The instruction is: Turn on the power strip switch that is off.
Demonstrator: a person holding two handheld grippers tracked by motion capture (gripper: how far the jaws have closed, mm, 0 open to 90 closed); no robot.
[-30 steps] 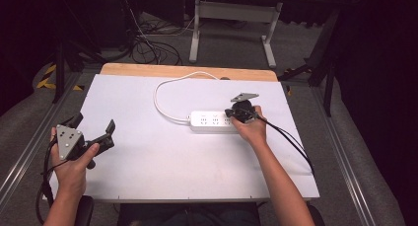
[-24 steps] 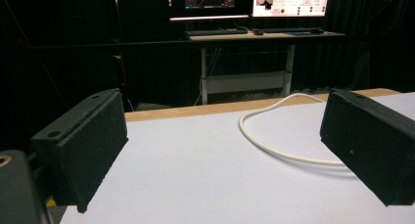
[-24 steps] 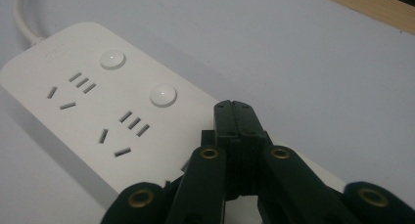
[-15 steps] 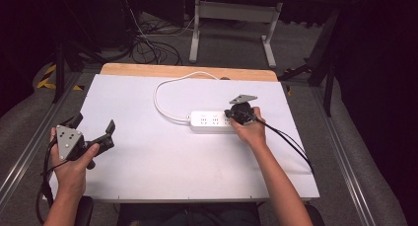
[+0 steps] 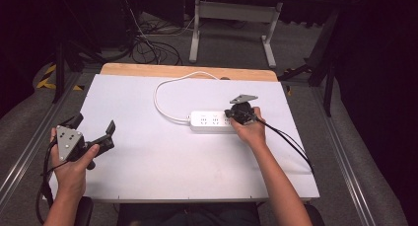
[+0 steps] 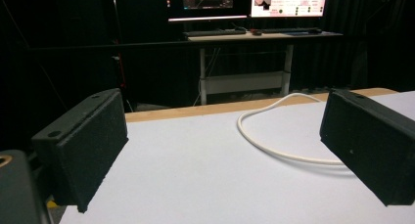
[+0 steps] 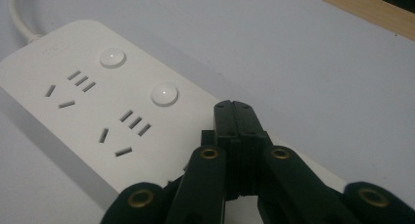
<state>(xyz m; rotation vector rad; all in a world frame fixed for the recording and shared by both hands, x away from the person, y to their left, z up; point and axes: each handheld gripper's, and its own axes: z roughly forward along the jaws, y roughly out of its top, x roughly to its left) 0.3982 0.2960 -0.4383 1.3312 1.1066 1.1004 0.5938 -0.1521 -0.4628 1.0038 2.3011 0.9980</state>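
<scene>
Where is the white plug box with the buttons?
In the high view, the white plastic power strip lies right of the table's middle, its right end under the shut right hand-held gripper.

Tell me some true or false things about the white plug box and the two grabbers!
1. The right gripper has its fingers shut together over the power strip. True.
2. The left gripper is shut. False: its fingers stand wide apart with nothing between them.
3. The power strip's cable is black. False: it is white, looping on the table.
4. The left gripper is over the table's left side, away from the power strip. True.
</scene>
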